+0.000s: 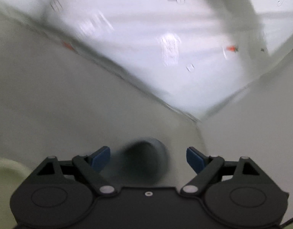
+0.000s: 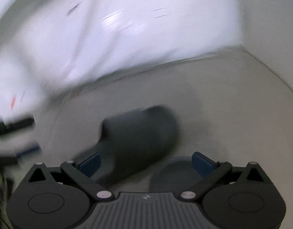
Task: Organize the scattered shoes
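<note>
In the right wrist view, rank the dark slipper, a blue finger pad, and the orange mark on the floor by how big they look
1. Dark slipper, by far the largest.
2. Blue finger pad, though it sits nearest the camera, which inflates it.
3. Orange mark, a thin blurred streak.
The right gripper is open around the slipper.

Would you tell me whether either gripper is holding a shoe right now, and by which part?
Nothing is held: the left gripper and right gripper are both open, each over a dark slipper.

slipper [image 2: 138, 143]: on the mat [image 2: 232, 114], ahead of the right gripper [image 2: 145, 163], between its spread fingers, nearer the left one
floor [image 2: 127, 38]: beyond the mat's far edge
second gripper [image 2: 22, 148]: left of the slipper
</note>
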`<state>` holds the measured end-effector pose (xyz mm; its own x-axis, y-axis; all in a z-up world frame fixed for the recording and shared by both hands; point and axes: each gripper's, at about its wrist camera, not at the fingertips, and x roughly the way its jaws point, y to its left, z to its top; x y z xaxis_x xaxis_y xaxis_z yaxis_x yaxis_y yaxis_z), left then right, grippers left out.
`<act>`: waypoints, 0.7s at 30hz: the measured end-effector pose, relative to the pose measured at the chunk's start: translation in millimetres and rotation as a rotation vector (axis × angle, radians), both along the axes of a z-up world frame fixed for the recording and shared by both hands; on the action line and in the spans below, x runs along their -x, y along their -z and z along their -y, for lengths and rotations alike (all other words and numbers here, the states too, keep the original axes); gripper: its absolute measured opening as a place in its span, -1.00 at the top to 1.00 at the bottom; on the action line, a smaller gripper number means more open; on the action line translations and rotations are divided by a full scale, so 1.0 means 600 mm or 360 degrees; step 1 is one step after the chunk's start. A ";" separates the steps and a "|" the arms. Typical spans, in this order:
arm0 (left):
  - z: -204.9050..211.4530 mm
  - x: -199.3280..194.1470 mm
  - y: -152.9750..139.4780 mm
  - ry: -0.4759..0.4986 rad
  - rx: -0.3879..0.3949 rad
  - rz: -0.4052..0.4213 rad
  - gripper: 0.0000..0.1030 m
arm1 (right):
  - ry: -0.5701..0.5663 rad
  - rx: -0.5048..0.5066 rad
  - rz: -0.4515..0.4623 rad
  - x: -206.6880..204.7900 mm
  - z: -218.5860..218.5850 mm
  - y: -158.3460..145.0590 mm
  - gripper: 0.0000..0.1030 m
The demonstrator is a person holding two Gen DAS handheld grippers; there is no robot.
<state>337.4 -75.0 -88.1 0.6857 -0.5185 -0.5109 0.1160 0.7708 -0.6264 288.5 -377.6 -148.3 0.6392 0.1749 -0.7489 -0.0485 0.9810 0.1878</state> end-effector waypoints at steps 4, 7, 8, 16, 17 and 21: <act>-0.059 0.062 -0.010 -0.0140 -0.0135 0.0024 -0.70 | -0.0417 0.0233 -0.0147 -0.015 -0.098 0.044 0.25; -0.083 0.085 -0.001 -0.0214 -0.0108 -0.0013 -0.70 | -0.0597 0.0215 -0.0253 -0.029 -0.142 0.072 0.60; -0.093 0.092 0.002 -0.0236 -0.0095 -0.0027 -0.70 | -0.0635 0.0238 -0.0250 -0.033 -0.155 0.076 0.59; -0.097 0.075 0.000 -0.0275 -0.0097 -0.0001 -0.70 | -0.0915 0.0305 -0.0122 -0.117 -0.227 0.076 0.57; -0.095 0.076 0.005 -0.0261 -0.0109 -0.0004 -0.70 | -0.0929 0.0299 -0.0089 -0.125 -0.227 0.065 0.57; -0.068 0.055 0.022 -0.0164 -0.0240 -0.0051 -0.70 | -0.0866 0.0153 0.0083 -0.133 -0.192 0.010 -0.16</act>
